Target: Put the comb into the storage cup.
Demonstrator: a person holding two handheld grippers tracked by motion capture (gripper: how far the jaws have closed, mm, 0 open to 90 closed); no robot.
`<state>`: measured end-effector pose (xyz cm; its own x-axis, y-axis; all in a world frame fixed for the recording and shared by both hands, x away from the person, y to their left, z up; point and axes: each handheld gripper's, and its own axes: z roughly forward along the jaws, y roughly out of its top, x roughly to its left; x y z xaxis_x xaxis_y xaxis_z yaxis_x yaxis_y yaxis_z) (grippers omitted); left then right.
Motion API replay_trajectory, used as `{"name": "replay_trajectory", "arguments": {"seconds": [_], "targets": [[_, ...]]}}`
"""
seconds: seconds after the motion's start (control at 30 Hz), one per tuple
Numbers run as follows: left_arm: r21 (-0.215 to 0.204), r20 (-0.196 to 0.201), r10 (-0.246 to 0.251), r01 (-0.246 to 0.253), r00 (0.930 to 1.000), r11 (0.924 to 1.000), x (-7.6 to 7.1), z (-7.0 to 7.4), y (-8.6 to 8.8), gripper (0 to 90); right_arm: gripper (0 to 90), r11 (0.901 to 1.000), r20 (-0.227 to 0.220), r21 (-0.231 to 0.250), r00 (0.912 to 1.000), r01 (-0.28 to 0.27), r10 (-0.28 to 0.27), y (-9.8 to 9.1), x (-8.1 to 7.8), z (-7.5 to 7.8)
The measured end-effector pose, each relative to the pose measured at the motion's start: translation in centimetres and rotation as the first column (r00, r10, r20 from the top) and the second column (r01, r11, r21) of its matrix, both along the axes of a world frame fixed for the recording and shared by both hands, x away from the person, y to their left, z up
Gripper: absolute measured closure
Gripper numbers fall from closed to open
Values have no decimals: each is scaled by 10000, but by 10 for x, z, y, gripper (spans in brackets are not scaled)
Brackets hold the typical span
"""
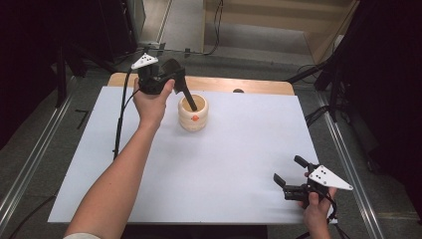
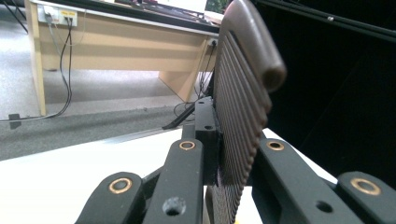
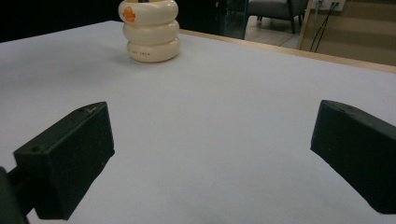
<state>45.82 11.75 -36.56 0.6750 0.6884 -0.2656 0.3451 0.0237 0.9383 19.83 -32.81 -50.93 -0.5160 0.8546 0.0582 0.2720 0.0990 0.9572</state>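
Comb (image 2: 243,93) gripped by left tongs (image 1: 171,79); tip inside holder (image 1: 193,113).

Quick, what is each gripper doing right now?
Left gripper: shut on the brown comb, its handle end in the cream holder.
Right gripper: open, holding nothing.

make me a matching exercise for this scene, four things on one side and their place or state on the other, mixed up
Things:
1. left gripper
2. right gripper
3. cream ringed holder
4. brown comb

Places or states:
A. stands on the white table cover, an orange mark on its side
B. open, holding nothing, low near the cover's right front corner
C. ribbed and dark, clamped between two jaws, its lower end inside the holder
D. shut on a thing, held above the holder at the far side of the table

Right pairs: 1-D, 2-B, 3-A, 4-C
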Motion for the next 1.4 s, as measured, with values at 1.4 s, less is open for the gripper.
{"name": "replay_trajectory", "arguments": {"seconds": [1.4], "targets": [[94, -886, 124, -116, 9960, 9999, 3, -49, -20, 843, 0, 10000, -42, 44, 10000, -74, 74, 0, 1, -1]]}}
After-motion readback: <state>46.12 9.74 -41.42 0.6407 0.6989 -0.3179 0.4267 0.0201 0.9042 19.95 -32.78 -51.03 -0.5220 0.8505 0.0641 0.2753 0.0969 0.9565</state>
